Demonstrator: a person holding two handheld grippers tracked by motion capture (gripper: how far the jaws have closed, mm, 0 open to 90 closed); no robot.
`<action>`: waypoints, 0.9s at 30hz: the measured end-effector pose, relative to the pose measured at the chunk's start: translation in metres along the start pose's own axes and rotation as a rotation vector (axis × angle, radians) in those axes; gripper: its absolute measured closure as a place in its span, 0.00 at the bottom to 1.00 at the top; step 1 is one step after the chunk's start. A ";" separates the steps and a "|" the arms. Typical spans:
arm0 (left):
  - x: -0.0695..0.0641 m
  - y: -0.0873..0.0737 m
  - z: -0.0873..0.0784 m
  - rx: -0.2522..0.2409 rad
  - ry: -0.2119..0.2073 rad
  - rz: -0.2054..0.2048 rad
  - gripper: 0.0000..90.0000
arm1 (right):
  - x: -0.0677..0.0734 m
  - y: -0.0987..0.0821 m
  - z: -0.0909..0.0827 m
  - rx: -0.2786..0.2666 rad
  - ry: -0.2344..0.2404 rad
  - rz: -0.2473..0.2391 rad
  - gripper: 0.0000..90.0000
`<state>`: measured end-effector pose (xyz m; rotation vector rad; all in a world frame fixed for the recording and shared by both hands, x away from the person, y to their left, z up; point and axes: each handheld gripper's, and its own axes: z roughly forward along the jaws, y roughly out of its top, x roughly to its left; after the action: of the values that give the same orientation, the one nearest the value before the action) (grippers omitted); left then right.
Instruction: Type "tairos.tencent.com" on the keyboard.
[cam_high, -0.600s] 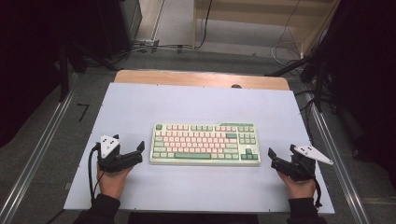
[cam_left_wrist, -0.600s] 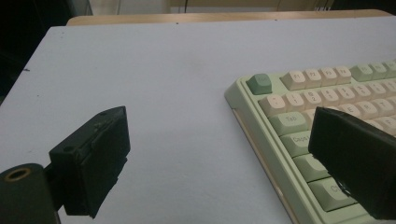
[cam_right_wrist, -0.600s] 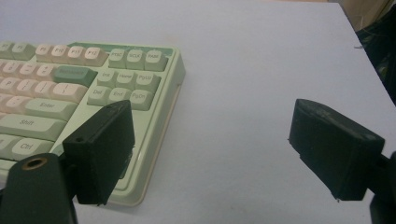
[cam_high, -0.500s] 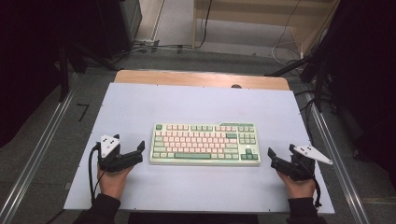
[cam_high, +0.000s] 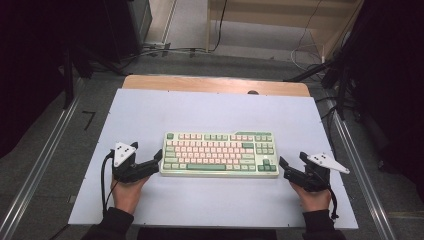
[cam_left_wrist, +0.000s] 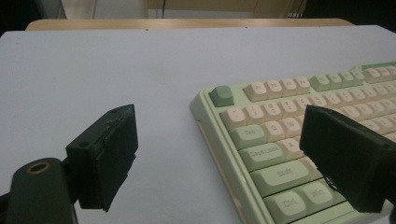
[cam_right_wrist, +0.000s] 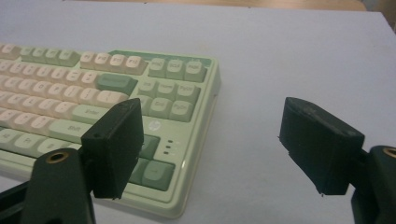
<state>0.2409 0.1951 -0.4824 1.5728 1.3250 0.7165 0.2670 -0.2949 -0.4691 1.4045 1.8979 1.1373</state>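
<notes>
The green-and-pink keyboard (cam_high: 220, 154) lies mid-table on the white mat (cam_high: 200, 112); the left gripper (cam_high: 156, 160) sits at its near-left corner, jaws wide and empty; the right gripper (cam_high: 291, 162) (also wide, holding nothing) sits just off its near-right corner.

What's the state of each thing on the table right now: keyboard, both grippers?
keyboard: flat on the white table, keys up, not gripped.
left gripper: open, jaws straddling the keyboard's left end, nothing held.
right gripper: open, jaws beside the keyboard's right end, nothing held.
</notes>
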 end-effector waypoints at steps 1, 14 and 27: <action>-0.004 0.002 0.003 0.002 -0.010 0.010 0.14 | 0.002 0.001 0.001 0.001 0.007 -0.004 0.23; -0.028 0.007 0.020 0.016 -0.069 0.050 0.16 | 0.027 0.008 0.015 0.011 0.067 -0.050 0.23; -0.029 0.011 0.027 0.021 -0.077 0.032 0.19 | 0.039 0.011 0.022 0.019 0.110 -0.079 0.32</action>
<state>0.2618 0.1595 -0.4797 1.6254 1.2574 0.6566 0.2770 -0.2501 -0.4685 1.2886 2.0264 1.1831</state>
